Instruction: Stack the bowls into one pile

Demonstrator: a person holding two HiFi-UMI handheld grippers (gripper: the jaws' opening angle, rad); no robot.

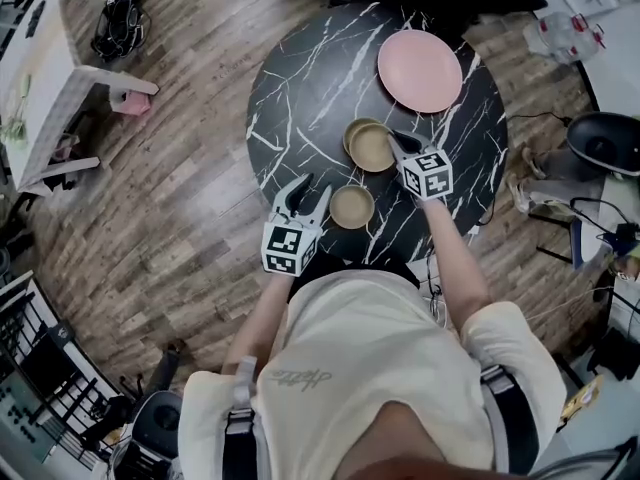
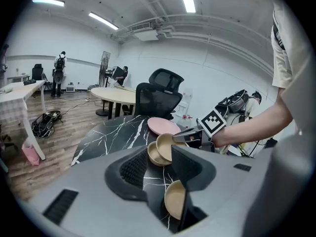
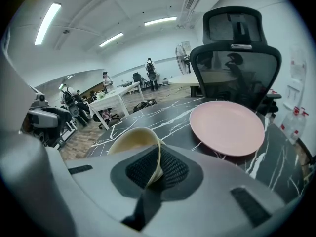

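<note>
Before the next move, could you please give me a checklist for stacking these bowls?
1. Grip of right hand-held gripper on held bowl: ok, shut on its rim.
2. Seating of held bowl in lower bowl: not ok, tilted.
3. State of left hand-held gripper: ok, open and empty.
4. Place of third bowl: not ok, alone beside the left jaws.
5. Gap between pink plate and bowls: ok.

The left gripper (image 2: pixel 159 162) hides half the near round tan bowl (image 2: pixel 173 200); the right gripper (image 3: pixel 157 165) covers some rim of the held tan bowl (image 3: pixel 129 140).
</note>
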